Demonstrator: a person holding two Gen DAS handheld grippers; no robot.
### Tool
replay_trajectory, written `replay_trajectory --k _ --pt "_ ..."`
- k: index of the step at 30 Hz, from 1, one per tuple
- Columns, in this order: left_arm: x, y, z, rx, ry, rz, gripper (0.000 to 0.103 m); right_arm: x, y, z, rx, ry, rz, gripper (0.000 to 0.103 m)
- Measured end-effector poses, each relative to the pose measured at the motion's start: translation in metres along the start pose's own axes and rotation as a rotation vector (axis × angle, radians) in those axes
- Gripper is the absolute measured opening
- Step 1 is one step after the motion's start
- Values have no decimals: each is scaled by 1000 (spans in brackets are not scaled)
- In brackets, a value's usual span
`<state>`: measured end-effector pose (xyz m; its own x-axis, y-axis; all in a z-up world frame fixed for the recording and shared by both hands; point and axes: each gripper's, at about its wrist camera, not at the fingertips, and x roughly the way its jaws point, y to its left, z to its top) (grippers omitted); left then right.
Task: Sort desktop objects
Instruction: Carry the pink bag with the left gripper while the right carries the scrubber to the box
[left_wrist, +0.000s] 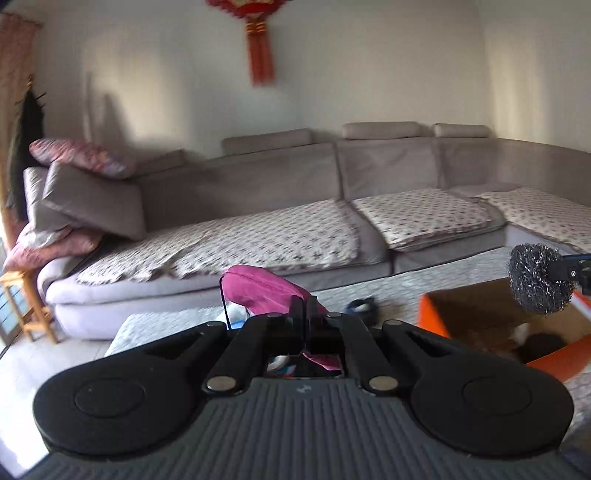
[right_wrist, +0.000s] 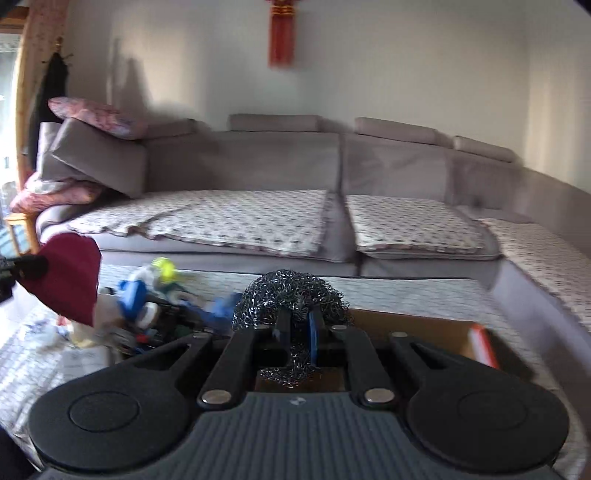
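left gripper (left_wrist: 303, 308) pinches magenta cloth pouch (left_wrist: 258, 288) | right gripper (right_wrist: 298, 326) pinches steel-wool scouring ball (right_wrist: 291, 295) | orange-walled cardboard box (left_wrist: 434, 317) near | cluttered pile of small objects (right_wrist: 147, 306) beside | grey sectional sofa (left_wrist: 280, 184) behind

1. A table (right_wrist: 424, 291) with a pale patterned cloth carries everything.
2. An orange-sided cardboard box (left_wrist: 436, 317) stands on its right part.
3. A blurred clutter (right_wrist: 147, 306) of blue, white and yellow-green items lies on its left part.
4. A dark roundish item (left_wrist: 360, 308) lies near the box; I cannot tell what it is.
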<state>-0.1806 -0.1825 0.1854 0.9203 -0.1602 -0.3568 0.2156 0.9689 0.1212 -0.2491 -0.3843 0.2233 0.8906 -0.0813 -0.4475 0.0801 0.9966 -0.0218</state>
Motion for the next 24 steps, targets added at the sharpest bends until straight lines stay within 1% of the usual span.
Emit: replay_trajectory --k 5,11,14,19,22,24 --pt "-2 -27 12 49 -29 -68 4 -11 -29 -2 -10 12 -82 8" --pt "6 -55 19 81 -11 -152 4 -9 -61 -1 2 67 -135 8" --pt "15 -71 20 95 15 -187 4 -3 -77 0 17 104 -144 8" --pt "40 -92 21 105 92 -225 4 19 -101 2 73 175 -130 9" --pt "54 -103 24 119 125 -227 4 33 -109 1 103 209 -126 9" --pt "62 -104 26 115 149 -229 4 43 -114 1 124 226 -122 9"
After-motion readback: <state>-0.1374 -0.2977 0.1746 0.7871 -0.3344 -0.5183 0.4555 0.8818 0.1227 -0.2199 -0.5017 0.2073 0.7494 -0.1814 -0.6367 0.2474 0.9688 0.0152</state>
